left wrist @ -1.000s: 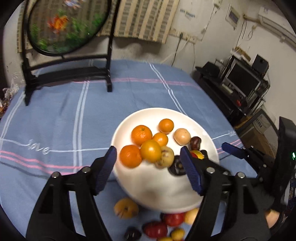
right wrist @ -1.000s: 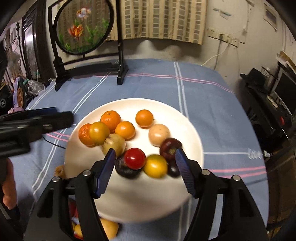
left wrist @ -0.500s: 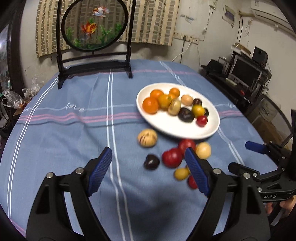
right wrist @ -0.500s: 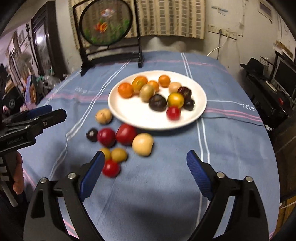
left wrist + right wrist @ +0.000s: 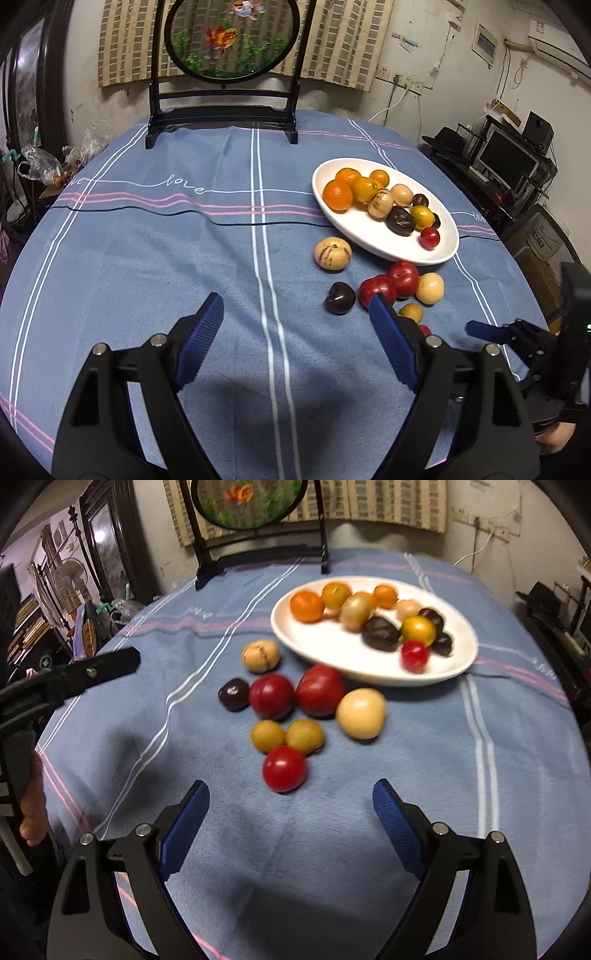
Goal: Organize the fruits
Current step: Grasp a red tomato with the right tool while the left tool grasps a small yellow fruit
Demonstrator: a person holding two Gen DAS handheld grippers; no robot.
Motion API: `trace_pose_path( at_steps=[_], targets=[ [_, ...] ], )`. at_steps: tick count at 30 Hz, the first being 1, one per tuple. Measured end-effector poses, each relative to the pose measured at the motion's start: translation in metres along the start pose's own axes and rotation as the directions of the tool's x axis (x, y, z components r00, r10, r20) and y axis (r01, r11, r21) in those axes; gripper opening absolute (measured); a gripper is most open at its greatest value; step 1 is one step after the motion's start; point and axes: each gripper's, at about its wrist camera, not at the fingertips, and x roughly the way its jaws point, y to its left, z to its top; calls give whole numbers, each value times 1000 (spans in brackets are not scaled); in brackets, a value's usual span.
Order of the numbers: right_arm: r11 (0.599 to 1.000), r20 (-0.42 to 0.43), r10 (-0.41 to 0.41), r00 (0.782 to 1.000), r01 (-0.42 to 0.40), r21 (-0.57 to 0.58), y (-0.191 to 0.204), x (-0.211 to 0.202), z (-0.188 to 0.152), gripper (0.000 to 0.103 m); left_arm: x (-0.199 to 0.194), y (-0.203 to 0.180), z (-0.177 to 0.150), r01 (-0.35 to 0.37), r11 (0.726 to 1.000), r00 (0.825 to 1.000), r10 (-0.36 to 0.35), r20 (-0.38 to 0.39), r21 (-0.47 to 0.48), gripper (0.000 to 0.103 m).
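A white oval plate (image 5: 373, 243) (image 5: 369, 672) holds oranges, dark plums, a yellow fruit and a small red one. Loose fruits lie on the blue cloth in front of it: a striped pale fruit (image 5: 331, 254) (image 5: 259, 655), a dark plum (image 5: 340, 297) (image 5: 233, 694), two big red fruits (image 5: 271, 696) (image 5: 319, 690), a pale yellow one (image 5: 361, 713), two small tan ones (image 5: 267, 734) and a small red one (image 5: 284, 768). My left gripper (image 5: 295, 306) is open and empty, left of the loose pile. My right gripper (image 5: 291, 790) is open and empty, just short of the small red fruit.
A round goldfish screen on a black stand (image 5: 221, 110) stands at the table's far side. Right of the table are a desk with a monitor (image 5: 506, 162) and a cardboard box. Plastic bags (image 5: 37, 166) lie off the left edge. Bare cloth spreads left of the plate.
Both grippers have drawn back from over the plate to the near side of the table. Their jaws stand wider, the right most of all. The loose fruits now lie ahead of them.
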Motion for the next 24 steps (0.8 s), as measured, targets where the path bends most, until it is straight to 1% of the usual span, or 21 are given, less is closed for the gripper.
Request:
trace_pose_path(
  at_steps=[3, 5, 6, 7, 8, 10, 11, 12, 13, 15, 20, 22, 24],
  targets=[
    [1000, -9, 4, 1000, -4, -2, 4, 13, 4, 90, -1, 5, -3, 0, 1000, 1000, 0, -2, -10, 83],
    [1000, -14, 3, 1000, -4, -3, 4, 19, 5, 77, -2, 11, -4, -2, 1000, 1000, 2, -3, -21, 83],
    [1000, -25, 7, 1000, -7, 1, 4, 23, 6, 62, -2, 13, -4, -2, 1000, 1000, 2, -4, -25, 83],
    [1000, -44, 14, 999, -14, 11, 1, 30, 6, 50, -1, 15, -5, -1, 1000, 1000, 1, -8, -31, 83],
    [1000, -41, 6, 999, -6, 8, 1, 32, 6, 47, -1, 17, -5, 1, 999, 1000, -1, -10, -37, 83],
    [1000, -29, -25, 999, 25, -13, 3, 32, 7, 33, 0, 16, -6, 9, 999, 1000, -10, -16, -40, 83],
    [1000, -28, -10, 1000, 10, -5, 2, 32, 7, 31, 1, 14, -7, 13, 999, 1000, -14, -20, -36, 83],
    [1000, -24, 4, 1000, -4, 11, 0, 30, 6, 31, 2, 10, -8, 20, 999, 999, -20, -26, -29, 83],
    [1000, -14, 2, 1000, -2, 13, -1, 25, 5, 31, 3, 7, -9, 25, 999, 999, -25, -32, -21, 83],
    [1000, 3, -18, 1000, 18, 11, -5, 17, 3, 31, 8, -5, -11, 39, 999, 998, -39, -47, 8, 83],
    [997, 43, -48, 998, 46, 63, -31, -7, -6, 31, 33, -46, -20, 86, 993, 991, -76, -114, 85, 83],
    [995, 53, -43, 998, 38, 90, -42, -14, -10, 31, 45, -58, -23, 93, 990, 987, -78, -137, 107, 83],
    [994, 62, -36, 997, 29, 104, -49, -19, -13, 31, 56, -67, -26, 85, 988, 986, -64, -154, 129, 83]
  ],
)
